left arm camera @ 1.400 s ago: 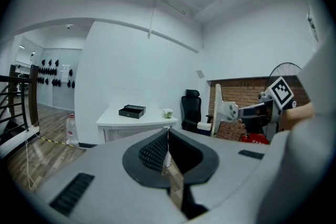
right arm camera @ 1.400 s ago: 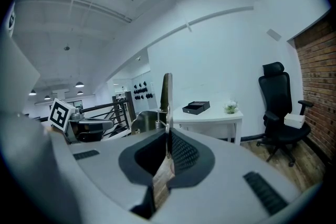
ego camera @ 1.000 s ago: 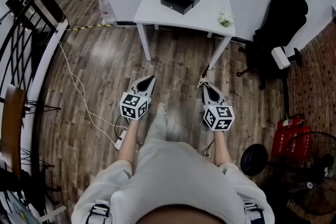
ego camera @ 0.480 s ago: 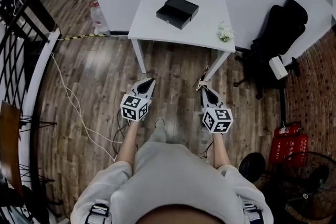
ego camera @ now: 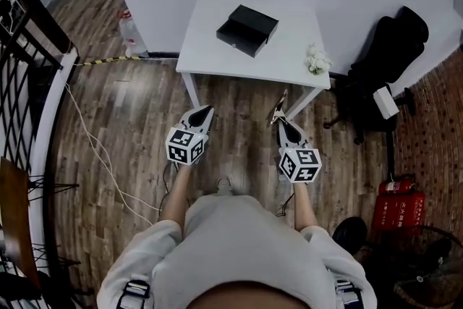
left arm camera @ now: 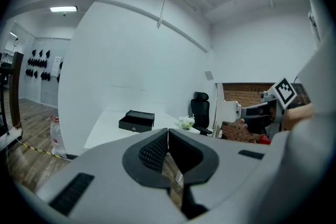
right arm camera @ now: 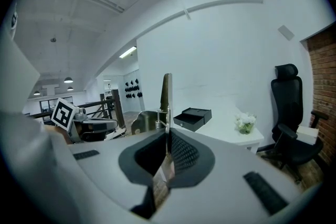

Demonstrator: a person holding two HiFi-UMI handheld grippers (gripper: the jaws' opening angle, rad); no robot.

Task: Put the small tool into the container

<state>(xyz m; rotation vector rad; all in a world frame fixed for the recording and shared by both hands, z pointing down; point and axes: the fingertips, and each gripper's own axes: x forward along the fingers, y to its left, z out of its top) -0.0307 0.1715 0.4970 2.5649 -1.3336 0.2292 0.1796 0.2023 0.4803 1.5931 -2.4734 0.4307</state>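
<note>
A black open box (ego camera: 247, 30) sits on the white table (ego camera: 286, 58) ahead of me; it also shows in the left gripper view (left arm camera: 136, 120) and the right gripper view (right arm camera: 192, 118). My right gripper (ego camera: 281, 119) is shut on a small metal tool (ego camera: 278, 107), whose thin blade (right arm camera: 167, 96) stands upright out of the jaws. My left gripper (ego camera: 205, 111) is shut with nothing in it, its jaws meeting at the tips (left arm camera: 167, 134). Both grippers hang over the wooden floor, short of the table's front edge.
A small bunch of white flowers (ego camera: 316, 60) stands at the table's right corner. A black office chair (ego camera: 383, 47) is to the right, red extinguishers (ego camera: 398, 206) behind it. A white cable (ego camera: 94, 148) runs over the floor at left, near a railing (ego camera: 29, 76) and a bottle (ego camera: 129, 29).
The table and box have come nearer as the person walks toward them. Both grippers keep their pose, the right still holding the tool.
</note>
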